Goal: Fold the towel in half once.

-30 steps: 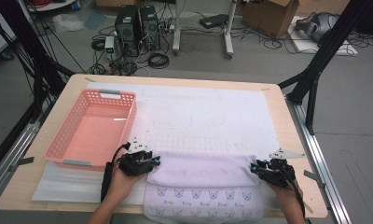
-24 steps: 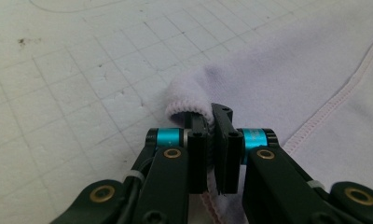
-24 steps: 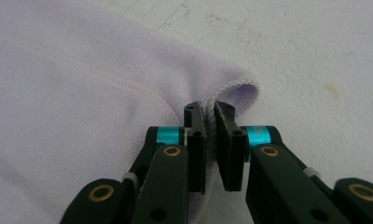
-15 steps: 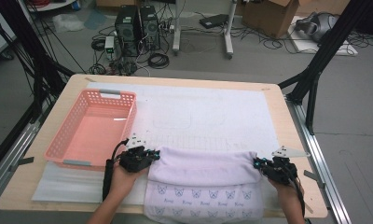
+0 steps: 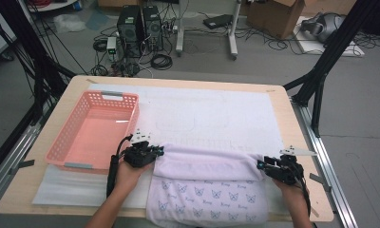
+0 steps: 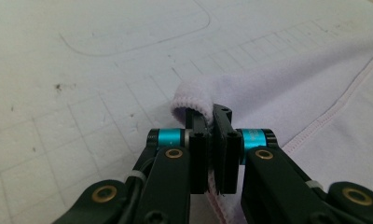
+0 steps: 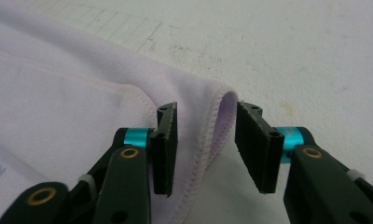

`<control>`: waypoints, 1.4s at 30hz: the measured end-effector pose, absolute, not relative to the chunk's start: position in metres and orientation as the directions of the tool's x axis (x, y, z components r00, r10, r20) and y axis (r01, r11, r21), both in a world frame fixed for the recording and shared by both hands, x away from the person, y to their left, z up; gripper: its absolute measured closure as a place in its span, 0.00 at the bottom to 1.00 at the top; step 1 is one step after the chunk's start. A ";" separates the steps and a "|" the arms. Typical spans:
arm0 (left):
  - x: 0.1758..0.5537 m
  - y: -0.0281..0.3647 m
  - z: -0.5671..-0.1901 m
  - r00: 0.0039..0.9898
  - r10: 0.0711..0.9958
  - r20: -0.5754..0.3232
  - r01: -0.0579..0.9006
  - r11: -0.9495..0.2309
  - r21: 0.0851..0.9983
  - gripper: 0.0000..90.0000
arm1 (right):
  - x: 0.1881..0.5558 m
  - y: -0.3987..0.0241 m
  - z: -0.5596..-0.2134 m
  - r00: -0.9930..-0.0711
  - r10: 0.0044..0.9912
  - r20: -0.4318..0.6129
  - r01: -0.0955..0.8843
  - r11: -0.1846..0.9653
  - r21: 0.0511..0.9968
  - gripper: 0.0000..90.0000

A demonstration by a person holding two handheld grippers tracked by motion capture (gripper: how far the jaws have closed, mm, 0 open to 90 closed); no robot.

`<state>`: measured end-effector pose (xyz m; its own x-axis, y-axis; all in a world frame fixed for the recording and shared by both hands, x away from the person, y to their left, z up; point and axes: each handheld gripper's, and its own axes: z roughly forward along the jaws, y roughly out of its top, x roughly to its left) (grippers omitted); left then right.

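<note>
The left gripper point(image 6: 211, 122) pinches a corner of the soft lilac folded towel point(image 5: 207, 185). The right gripper point(image 7: 205, 140) has just been opening; the towel's hemmed corner stands loose between its spread jaws.

Your folded lilac towel point(image 5: 207, 190) lies at the near edge of the wooden table point(image 5: 292, 118), on the white gridded mat point(image 5: 216, 114). The pink plastic basket point(image 5: 95, 130) sits to its far left.

Pale lilac towel point(image 5: 207, 183) with small blue fox-face print, salmon-pink basket point(image 5: 64, 147), white gridded mat point(image 5: 212, 114).
</note>
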<state>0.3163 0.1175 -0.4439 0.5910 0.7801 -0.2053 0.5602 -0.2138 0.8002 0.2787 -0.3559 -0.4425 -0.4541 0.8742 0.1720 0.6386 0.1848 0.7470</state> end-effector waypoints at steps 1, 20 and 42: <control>0.316 0.117 -0.445 0.591 0.781 -0.204 0.562 -0.217 0.798 0.95 | 0.279 -0.354 -0.444 -0.460 0.871 0.171 0.646 0.196 0.738 0.59; 0.329 0.111 -0.431 0.559 0.812 -0.167 0.541 -0.206 0.815 0.95 | 0.290 -0.338 -0.433 -0.505 0.862 0.052 0.561 0.282 0.778 0.95; 0.436 0.099 -0.403 0.443 0.886 -0.137 0.564 -0.157 0.811 0.95 | 0.403 -0.334 -0.409 -0.430 0.902 0.041 0.560 0.231 0.796 0.95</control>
<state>0.4355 0.0993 -0.4028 0.4430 0.8861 -0.1365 0.5639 -0.1570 0.8108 0.4031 -0.3342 -0.4087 -0.4303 0.9018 0.0410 0.5598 0.2309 0.7958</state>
